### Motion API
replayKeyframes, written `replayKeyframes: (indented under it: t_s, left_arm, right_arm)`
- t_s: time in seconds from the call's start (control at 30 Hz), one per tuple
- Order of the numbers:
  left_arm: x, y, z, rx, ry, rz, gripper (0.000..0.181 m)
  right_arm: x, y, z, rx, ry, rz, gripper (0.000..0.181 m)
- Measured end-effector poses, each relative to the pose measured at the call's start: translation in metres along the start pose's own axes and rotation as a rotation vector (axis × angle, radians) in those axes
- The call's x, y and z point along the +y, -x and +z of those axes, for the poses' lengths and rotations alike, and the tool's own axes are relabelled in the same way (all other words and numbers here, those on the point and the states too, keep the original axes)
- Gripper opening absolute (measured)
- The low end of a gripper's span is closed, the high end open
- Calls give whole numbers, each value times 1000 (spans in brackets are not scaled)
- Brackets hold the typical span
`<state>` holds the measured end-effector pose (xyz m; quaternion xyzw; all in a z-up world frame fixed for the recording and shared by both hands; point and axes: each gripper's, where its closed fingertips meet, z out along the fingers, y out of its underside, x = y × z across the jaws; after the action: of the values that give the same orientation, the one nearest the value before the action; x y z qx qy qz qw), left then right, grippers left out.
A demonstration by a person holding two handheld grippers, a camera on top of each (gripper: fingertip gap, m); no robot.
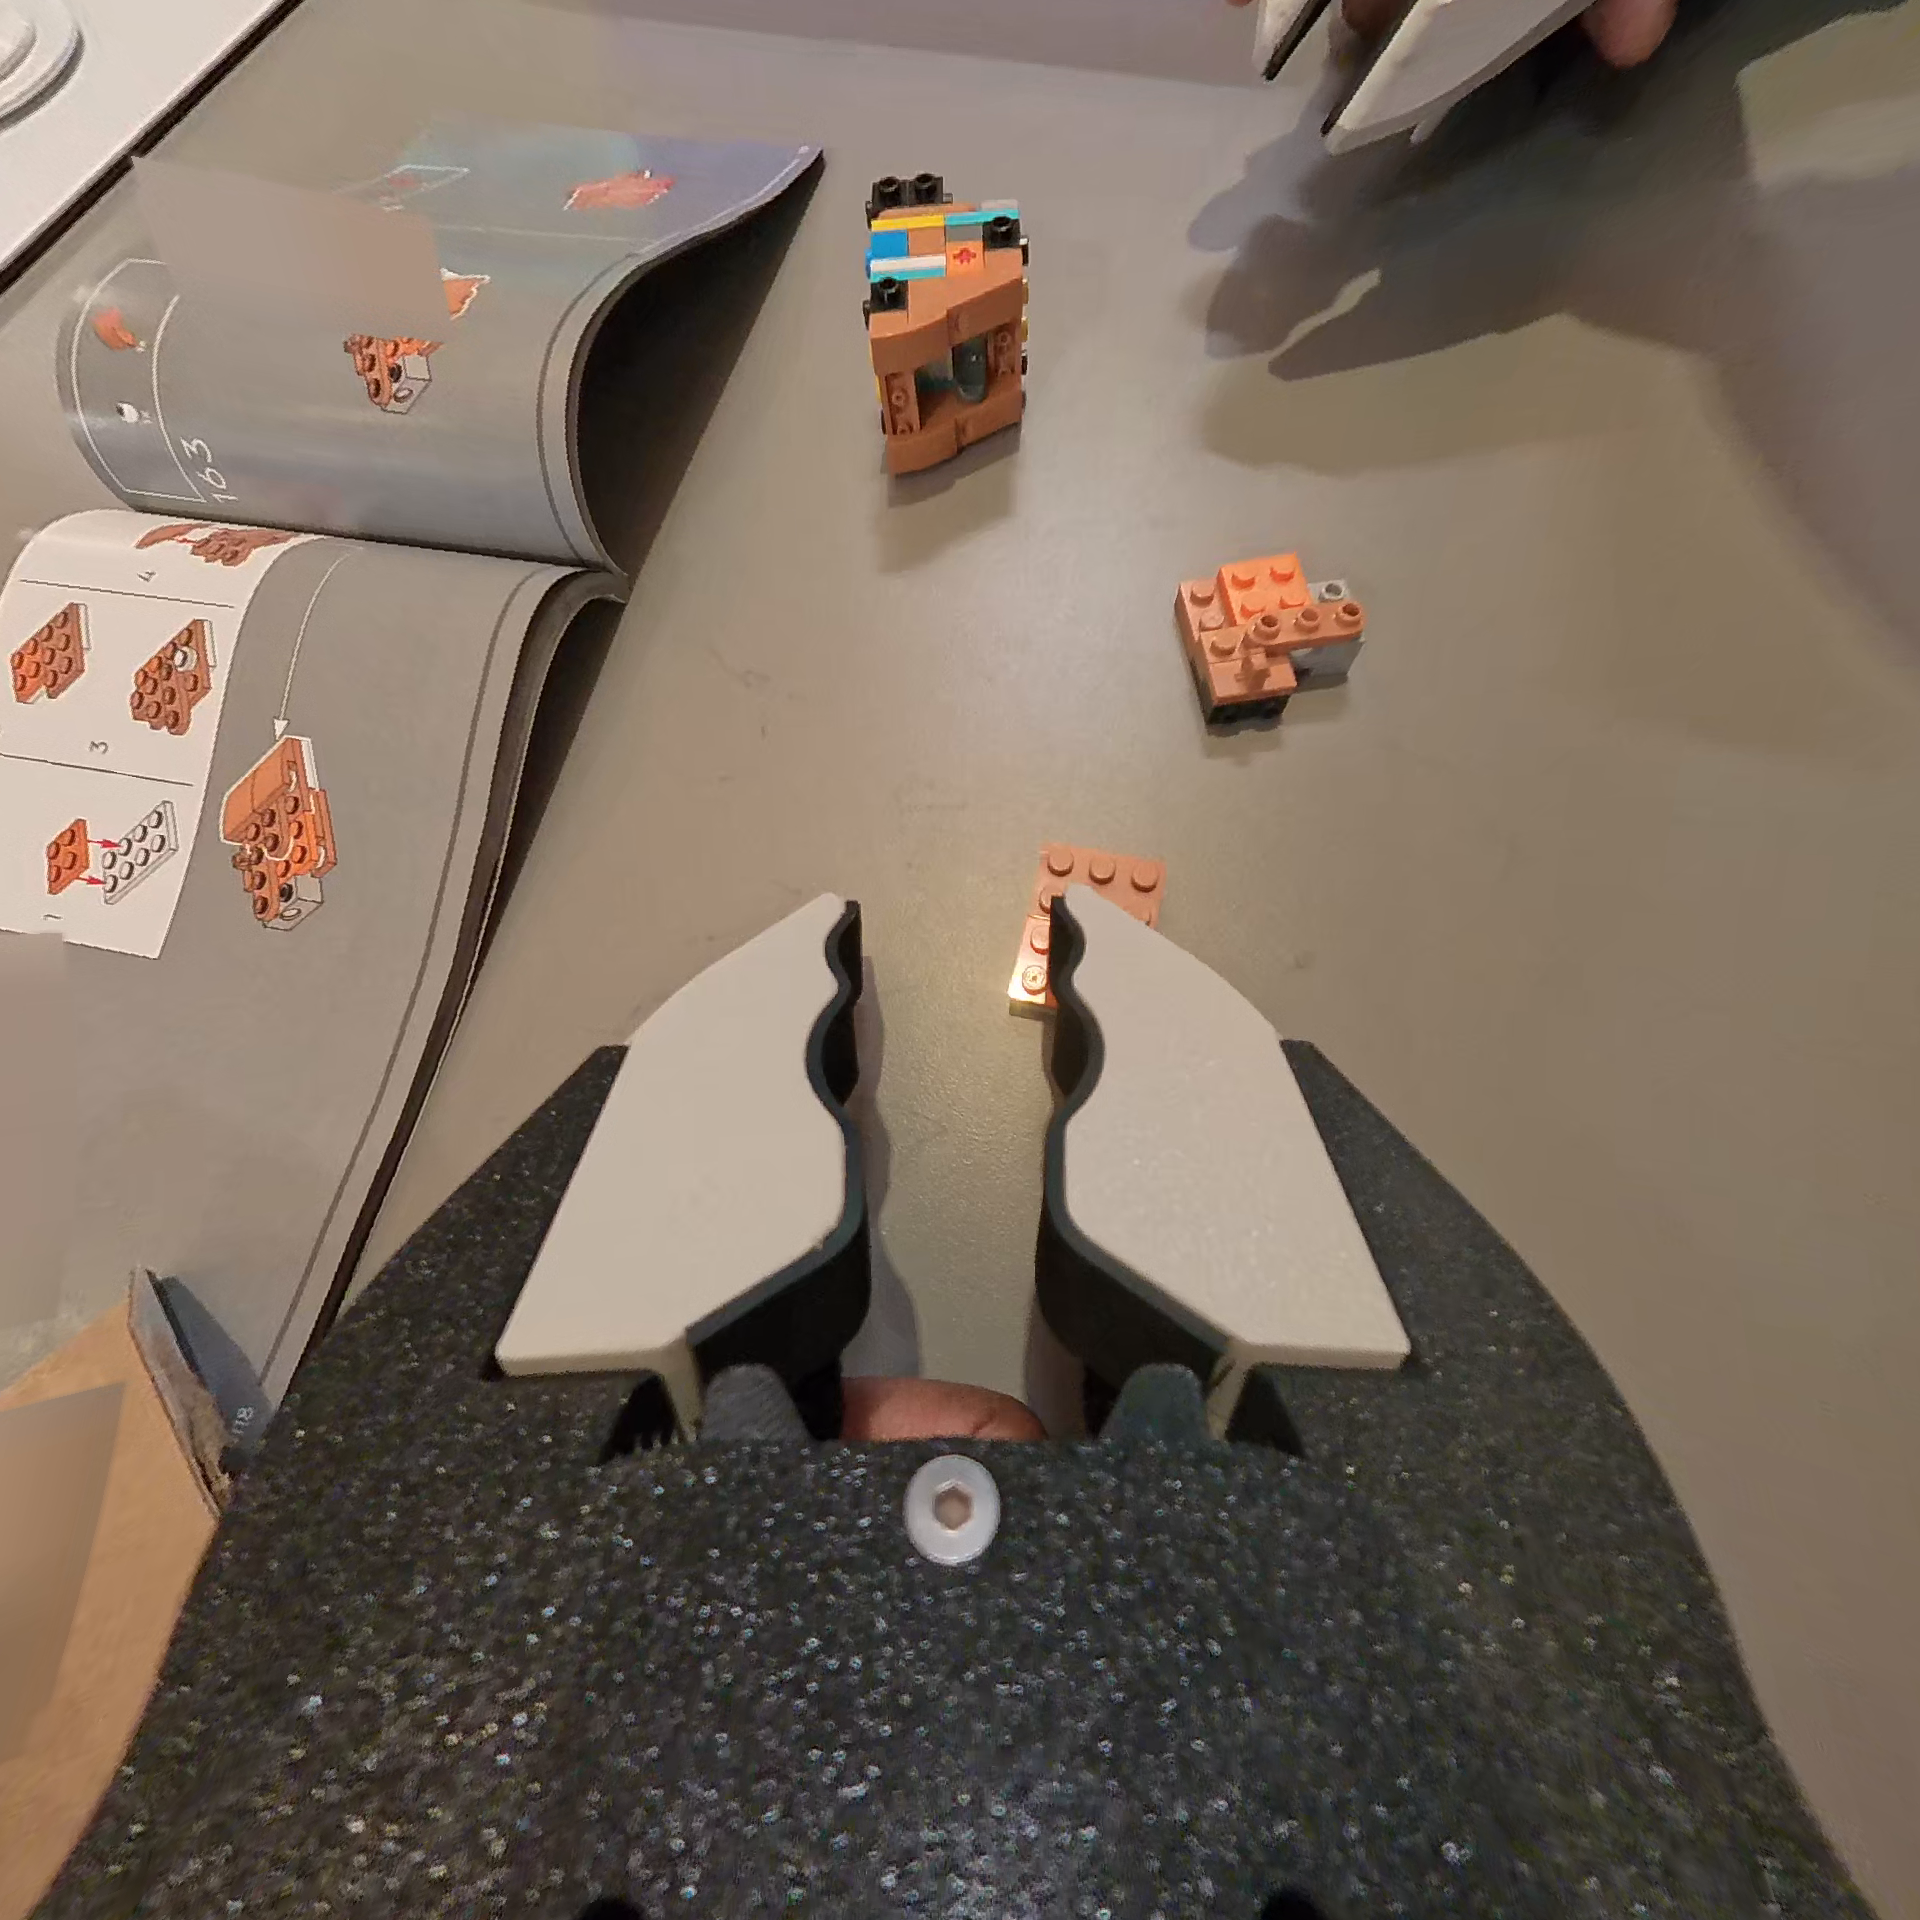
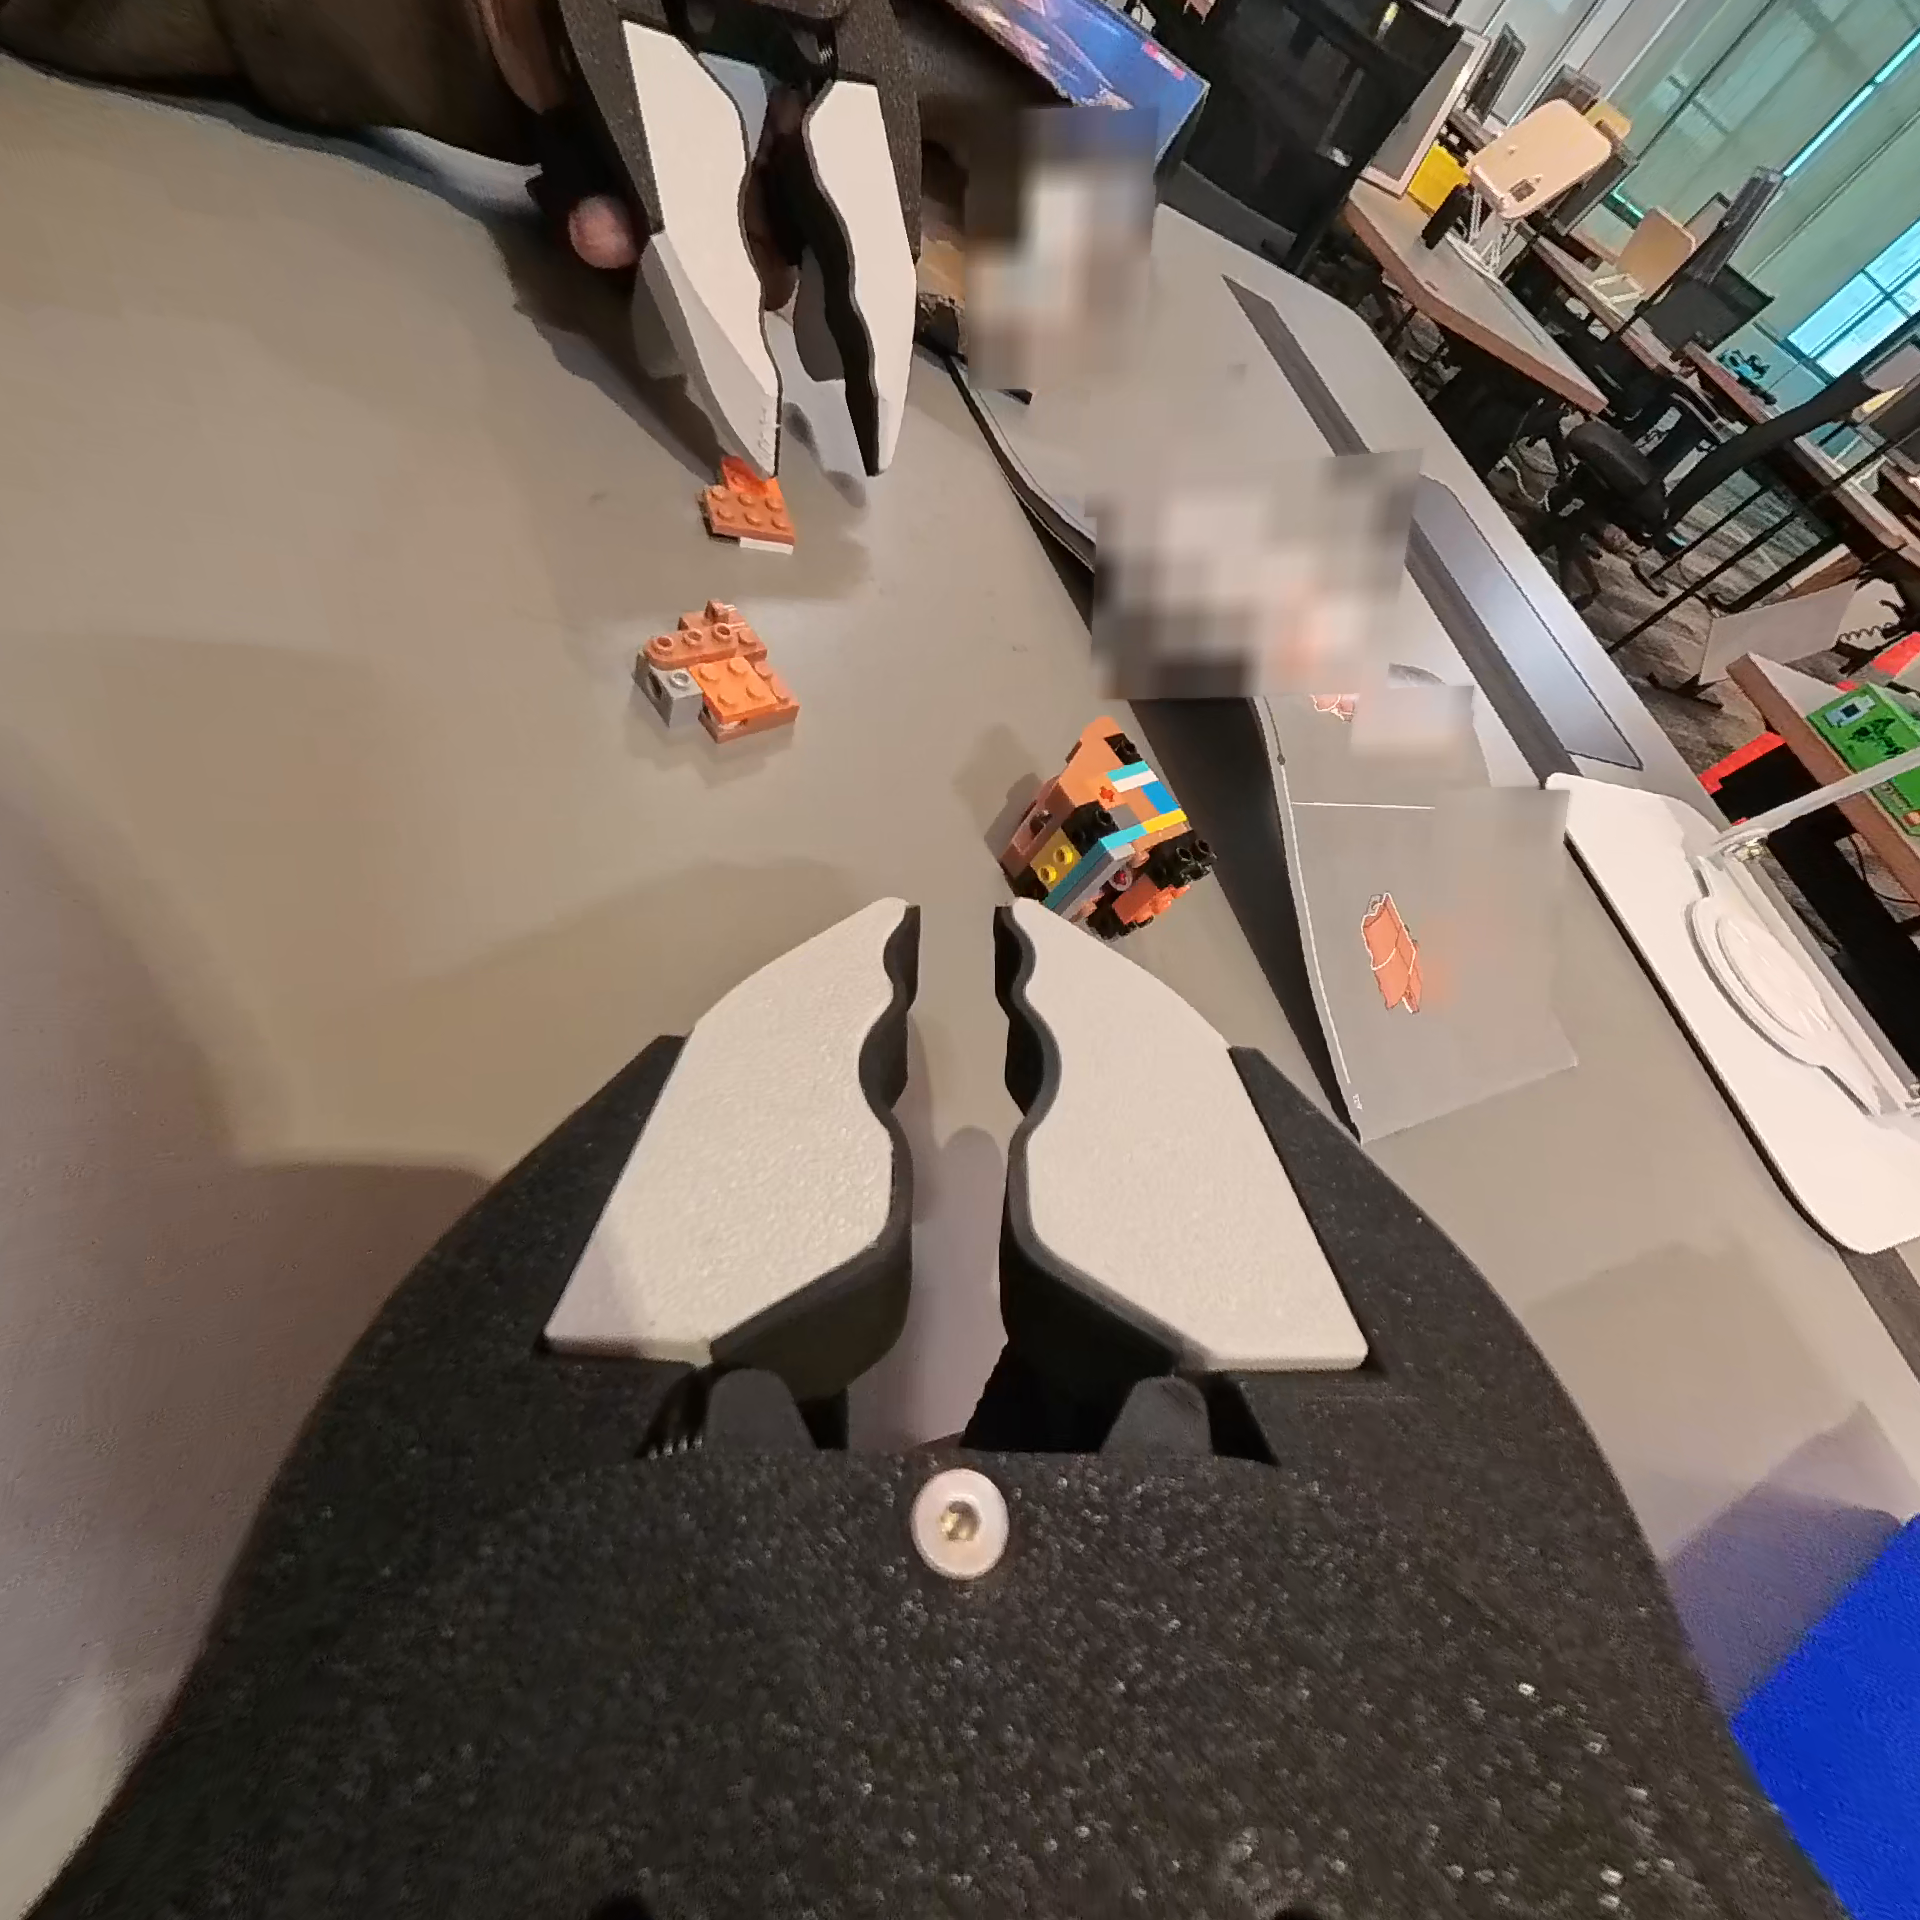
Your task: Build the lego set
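Orange plates, stacked flat on a pale one, lie on the grey table [image 1: 727,727] just beside my left gripper [image 1: 956,914]; its fingers stand apart with nothing between them, and one tip overlaps the plate stack [image 1: 1101,883] from above, though whether it touches I cannot tell; my right gripper [image 2: 956,920] hangs well back, fingers narrowly apart and empty. A stepped orange sub-build [image 1: 1273,634] with a grey brick sits farther on; the multicoloured blocky model [image 1: 945,322] lies beyond it, near the open instruction booklet [image 1: 436,436]. My worry is the stack's thinness: closing from this offset could catch only one edge and flick it across the smooth surface, or tip it; pressing down crooked might also split the plates apart.
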<state>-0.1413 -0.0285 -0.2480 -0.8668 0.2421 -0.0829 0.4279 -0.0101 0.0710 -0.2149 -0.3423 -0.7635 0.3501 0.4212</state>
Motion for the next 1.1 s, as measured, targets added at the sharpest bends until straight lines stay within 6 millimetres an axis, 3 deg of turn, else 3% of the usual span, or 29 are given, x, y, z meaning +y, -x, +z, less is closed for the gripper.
replayKeyframes:
  t_s: [1.1]
  left_arm:
    - [1, 0, 1, 0, 9, -4, 34]
  right_arm:
    - [3, 1, 0, 12, 13, -22, 13]
